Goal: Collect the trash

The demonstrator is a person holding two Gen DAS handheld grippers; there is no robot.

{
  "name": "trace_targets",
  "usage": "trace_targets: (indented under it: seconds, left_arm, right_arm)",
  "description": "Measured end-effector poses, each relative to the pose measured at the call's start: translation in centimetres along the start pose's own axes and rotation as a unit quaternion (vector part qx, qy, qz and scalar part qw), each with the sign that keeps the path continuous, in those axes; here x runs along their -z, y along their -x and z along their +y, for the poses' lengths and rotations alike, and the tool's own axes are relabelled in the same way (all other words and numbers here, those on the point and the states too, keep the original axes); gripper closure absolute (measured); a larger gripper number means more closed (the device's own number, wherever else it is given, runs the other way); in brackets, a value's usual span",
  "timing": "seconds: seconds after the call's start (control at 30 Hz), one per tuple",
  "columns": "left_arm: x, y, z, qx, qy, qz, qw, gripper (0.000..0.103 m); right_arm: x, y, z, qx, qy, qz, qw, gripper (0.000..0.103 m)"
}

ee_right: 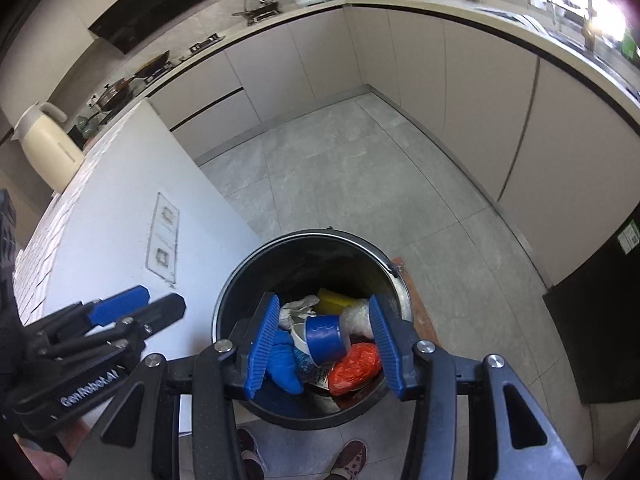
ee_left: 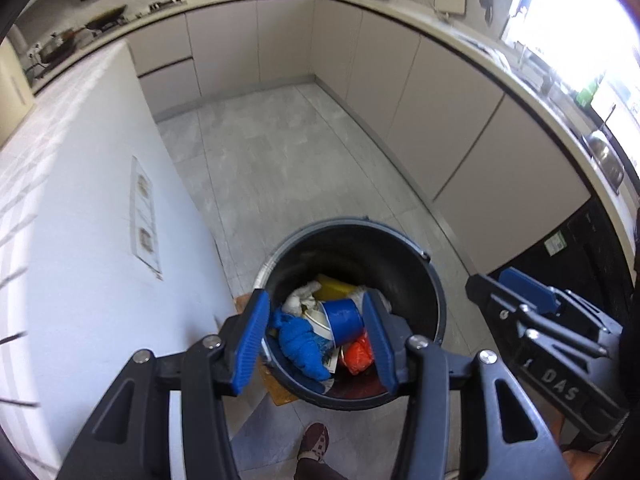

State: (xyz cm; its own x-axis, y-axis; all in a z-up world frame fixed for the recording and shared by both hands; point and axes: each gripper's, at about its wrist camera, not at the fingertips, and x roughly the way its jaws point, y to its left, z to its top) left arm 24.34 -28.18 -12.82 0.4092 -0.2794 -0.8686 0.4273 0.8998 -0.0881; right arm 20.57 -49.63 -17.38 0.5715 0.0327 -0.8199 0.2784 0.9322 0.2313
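Note:
A black round trash bin (ee_left: pixel 438 300) stands on the floor beside a white island. Inside lie a blue cloth (ee_left: pixel 300 344), a blue cup (ee_left: pixel 342 318), an orange bag (ee_left: pixel 358 354), a yellow piece (ee_left: pixel 334 286) and crumpled white paper (ee_left: pixel 300 300). My left gripper (ee_left: pixel 318 340) hangs over the bin's near side, jaws apart, nothing between the blue pads. The right gripper (ee_left: pixel 500 286) shows at the right edge. In the right wrist view my right gripper (ee_right: pixel 323 344) is open above the same bin (ee_right: pixel 224 300), over the blue cup (ee_right: pixel 324 338) and orange bag (ee_right: pixel 354 368). The left gripper (ee_right: pixel 148 306) is beside it.
The white island wall (ee_right: pixel 120 200) with a socket panel (ee_right: pixel 164 236) stands just left of the bin. Beige cabinets (ee_right: pixel 480 100) run along the far and right sides, with grey tiled floor (ee_right: pixel 340 168) between. A dark appliance (ee_right: pixel 600 320) is at right. A person's shoes (ee_right: pixel 352 460) are below the bin.

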Motion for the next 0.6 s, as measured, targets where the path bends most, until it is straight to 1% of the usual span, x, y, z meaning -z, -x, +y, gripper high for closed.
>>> trace_targets:
  seconds: [0.13, 0.23, 0.3, 0.37, 0.43, 0.5, 0.6]
  left_arm:
    - [0.2, 4.4, 0.7, -0.009, 0.008, -0.034, 0.9994, 0.052]
    - [0.5, 8.0, 1.8, -0.015, 0.017, -0.061, 0.9979, 0.046]
    - [1.4, 10.9, 2.7, -0.027, 0.02, -0.084, 0.9959, 0.04]
    - [2.1, 12.6, 3.7, -0.034, 0.023, -0.1, 0.9941, 0.037]
    - [3.5, 15.0, 5.2, -0.04, 0.037, -0.116, 0.9917, 0.035]
    - [5.4, 17.4, 6.6, -0.049, 0.048, -0.13, 0.9891, 0.029]
    - [8.6, 19.6, 8.5, -0.064, 0.059, -0.14, 0.9864, 0.027]
  right_arm:
    - [-0.2, 1.9, 1.5, -0.002, 0.015, -0.005, 1.0, 0.053]
    - [-0.1, 3.8, 2.9, -0.007, 0.025, -0.012, 1.0, 0.053]
    - [0.2, 5.0, 4.1, -0.015, 0.036, -0.016, 0.999, 0.053]
    - [0.8, 6.6, 5.7, -0.025, 0.049, -0.023, 0.998, 0.052]
    - [1.9, 8.3, 7.6, -0.034, 0.064, -0.033, 0.997, 0.05]
    - [3.5, 10.2, 9.6, -0.04, 0.077, -0.044, 0.995, 0.045]
    - [6.5, 13.1, 12.5, -0.043, 0.092, -0.059, 0.993, 0.04]
